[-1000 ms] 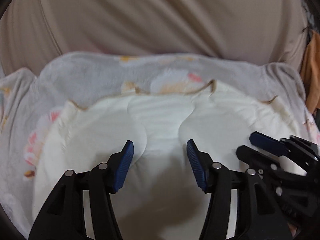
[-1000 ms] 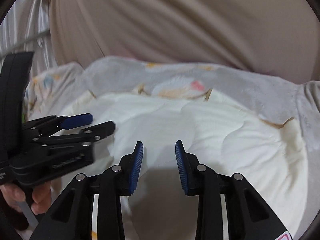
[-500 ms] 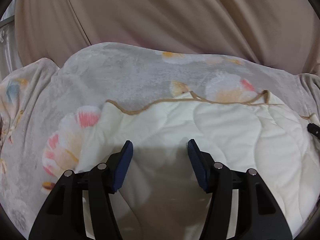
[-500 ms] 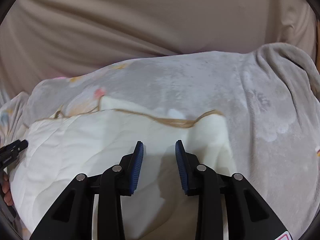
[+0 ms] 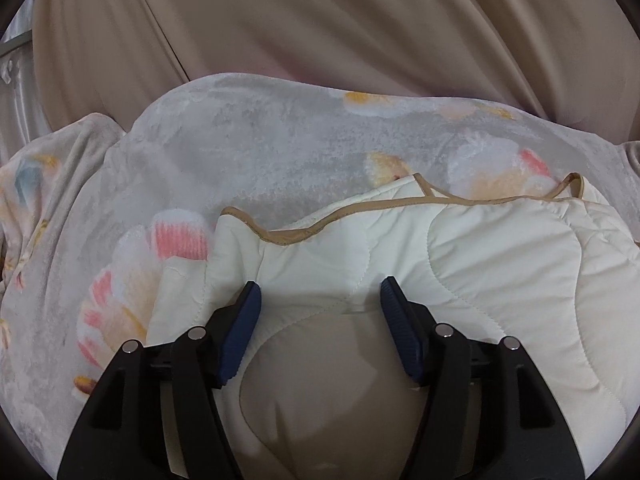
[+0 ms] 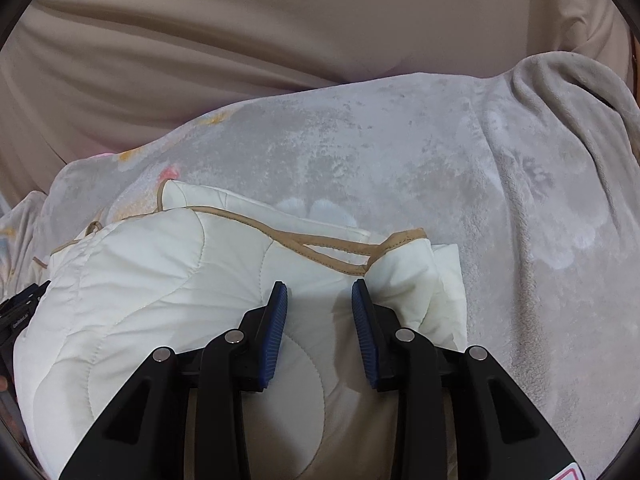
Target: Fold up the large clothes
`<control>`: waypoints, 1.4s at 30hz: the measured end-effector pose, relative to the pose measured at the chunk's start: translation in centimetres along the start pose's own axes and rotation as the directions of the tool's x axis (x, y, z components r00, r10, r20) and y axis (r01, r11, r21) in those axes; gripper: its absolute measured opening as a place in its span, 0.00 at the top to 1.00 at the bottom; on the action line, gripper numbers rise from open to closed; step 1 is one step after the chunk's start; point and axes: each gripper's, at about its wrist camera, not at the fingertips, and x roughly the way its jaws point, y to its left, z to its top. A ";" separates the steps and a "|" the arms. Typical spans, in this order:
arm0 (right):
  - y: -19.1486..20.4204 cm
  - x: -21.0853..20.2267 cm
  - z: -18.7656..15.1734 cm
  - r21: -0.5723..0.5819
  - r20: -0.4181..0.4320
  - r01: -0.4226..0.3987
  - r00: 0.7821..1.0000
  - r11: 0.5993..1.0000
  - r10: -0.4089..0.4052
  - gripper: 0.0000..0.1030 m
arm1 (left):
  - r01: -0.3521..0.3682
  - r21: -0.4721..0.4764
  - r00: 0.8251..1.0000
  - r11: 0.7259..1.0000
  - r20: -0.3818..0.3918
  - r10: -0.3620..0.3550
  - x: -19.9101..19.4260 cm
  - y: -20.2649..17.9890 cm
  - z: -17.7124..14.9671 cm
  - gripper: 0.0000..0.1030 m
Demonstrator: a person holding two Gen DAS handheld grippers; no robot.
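While both grippers hover over the white quilted garment (image 5: 460, 248), the left gripper (image 5: 320, 300) jaws have just been opening and stand wide, clamping nothing. Right gripper (image 6: 319, 300) jaws are partly apart, no fabric pinched between them. Garment lies bunched, tan trim (image 6: 320, 246) up, on the grey flowered blanket (image 5: 260, 148).

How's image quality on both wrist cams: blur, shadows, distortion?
Left wrist: sharp, strong fisheye bend with dark corners; the left gripper throws a soft shadow on the white quilt. Right wrist: equally sharp, same bend; the right gripper shades the quilt; grey blanket evenly lit, no glare.
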 end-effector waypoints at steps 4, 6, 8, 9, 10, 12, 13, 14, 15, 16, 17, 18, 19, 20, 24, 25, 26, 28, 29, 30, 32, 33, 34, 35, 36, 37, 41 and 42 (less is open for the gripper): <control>0.1 0.3 -0.1 -0.007 -0.001 0.008 1.000 1.000 -0.008 0.70 | 0.012 -0.011 1.000 1.000 -0.008 -0.012 0.3 0.1 0.0 0.41; 0.0 0.3 -0.1 -0.001 -0.002 -0.002 1.000 1.000 0.002 0.70 | 0.015 -0.016 1.000 1.000 -0.011 -0.015 0.3 0.1 0.0 0.41; -0.2 0.3 0.0 0.009 -0.005 -0.013 1.000 1.000 0.013 0.69 | 0.026 -0.021 1.000 0.999 -0.002 -0.026 0.0 0.4 0.0 0.41; -0.2 0.1 0.1 0.010 -0.009 -0.005 1.000 1.000 0.005 0.70 | 0.041 -0.029 0.999 0.999 0.003 -0.041 -0.4 0.8 0.1 0.41; 0.1 -0.7 0.3 0.009 -0.002 0.021 1.000 1.000 -0.021 0.70 | 0.059 -0.042 0.998 0.997 0.011 -0.059 -1.2 1.3 0.1 0.41; 1.2 -2.7 0.5 0.009 0.025 -0.029 0.999 1.000 0.029 0.64 | 0.087 -0.073 0.995 0.994 0.054 -0.083 -4.0 3.1 0.1 0.34; 2.4 -4.0 0.8 -0.002 0.038 -0.074 0.997 0.997 0.074 0.64 | 0.095 -0.080 0.993 0.992 0.071 -0.089 -5.1 3.8 0.1 0.30; 3.7 -4.9 1.1 -0.023 0.045 -0.095 0.994 0.995 0.096 0.64 | 0.102 -0.097 0.991 0.990 0.092 -0.093 -6.7 5.0 0.2 0.22; 5.7 -5.6 1.4 -0.061 0.045 -0.112 0.992 0.992 0.115 0.64 | 0.105 -0.115 0.991 0.988 0.098 -0.094 -7.7 5.9 0.2 0.17; 7.2 -5.9 1.6 -0.091 0.039 -0.128 0.990 0.988 0.132 0.64 | 0.112 -0.132 0.991 0.985 0.092 -0.100 -8.3 6.8 0.3 0.16; 9.0 -5.9 1.7 -0.122 0.033 -0.149 0.988 0.981 0.154 0.65 | 0.129 -0.158 0.990 0.979 0.073 -0.119 -8.6 7.8 0.3 0.15; 11.0 -5.6 1.7 -0.154 0.021 -0.168 0.985 0.974 0.173 0.65 | 0.143 -0.184 0.990 0.972 0.046 -0.137 -8.6 8.7 0.1 0.15; 12.5 -5.2 1.6 -0.174 0.008 -0.178 0.983 0.968 0.182 0.66 | 0.152 -0.209 0.988 0.966 0.018 -0.151 -8.4 9.4 -0.1 0.15; 14.1 -4.6 1.4 -0.194 -0.011 -0.188 0.982 0.963 0.190 0.67 | 0.165 -0.240 0.985 0.957 -0.014 -0.173 -7.9 10.3 -0.7 0.15; 18.1 -1.2 0.1 -0.228 -0.121 -0.203 0.976 0.952 0.179 0.70 | 0.159 -0.282 0.974 0.946 -0.112 -0.197 -5.5 11.4 -3.2 0.15; 18.7 -0.6 -0.4 -0.240 -0.137 -0.189 0.978 0.952 0.160 0.70 | 0.170 -0.292 0.968 0.941 -0.131 -0.216 -4.8 11.4 -3.8 0.15; 18.9 -0.2 -0.9 -0.253 -0.143 -0.175 0.979 0.951 0.142 0.70 | 0.194 -0.312 0.958 0.930 -0.146 -0.248 -4.1 11.5 -4.4 0.15; 18.8 0.4 -1.5 -0.261 -0.148 -0.166 0.980 0.951 0.130 0.71 | 0.232 -0.363 0.940 0.902 -0.153 -0.304 -3.0 11.6 -5.2 0.13; 18.7 0.7 -1.7 -0.255 -0.150 -0.167 0.980 0.953 0.131 0.72 | 0.252 -0.396 0.930 0.883 -0.153 -0.334 -2.5 11.7 -5.4 0.13; 18.8 0.9 -1.9 -0.252 -0.150 -0.167 0.980 0.953 0.132 0.72 | 0.258 -0.413 0.926 0.873 -0.150 -0.345 -2.2 11.6 -5.4 0.13; 19.0 1.3 -2.3 -0.263 -0.144 -0.157 0.982 0.952 0.122 0.72 | 0.298 -0.407 0.914 0.864 -0.138 -0.380 -2.5 11.0 -5.0 0.33; 19.2 1.4 -2.4 -0.272 -0.141 -0.145 0.984 0.951 0.109 0.72 | 0.294 -0.402 0.916 0.867 -0.140 -0.375 -3.0 10.6 -4.7 0.42; 19.4 1.7 -2.5 -0.278 -0.139 -0.137 0.985 0.951 0.102 0.72 | 0.294 -0.391 0.920 0.872 -0.133 -0.370 -3.6 10.3 -4.4 0.49; 19.6 1.8 -2.6 -0.284 -0.137 -0.130 0.986 0.950 0.094 0.72 | 0.298 -0.377 0.921 0.877 -0.127 -0.367 -4.2 9.9 -4.1 0.65; 19.6 1.9 -2.5 -0.287 -0.137 -0.130 0.986 0.949 0.094 0.71 | 0.299 -0.368 0.924 0.880 -0.118 -0.363 -4.9 9.6 -3.7 0.76; 19.4 1.9 -2.3 -0.285 -0.140 -0.141 0.985 0.948 0.105 0.71 | 0.303 -0.364 0.927 0.881 -0.104 -0.361 -6.0 9.2 -3.2 0.80; 17.3 -1.3 -1.8 -0.199 -0.123 -0.237 0.969 0.951 0.215 0.76 | 0.345 -0.332 0.929 0.878 -0.014 -0.370 -10.7 8.3 -1.3 0.86; 16.2 -3.3 -1.8 -0.186 -0.115 -0.276 0.959 0.943 0.258 0.78 | 0.365 -0.313 0.924 0.877 0.010 -0.382 -12.2 8.0 -0.8 0.86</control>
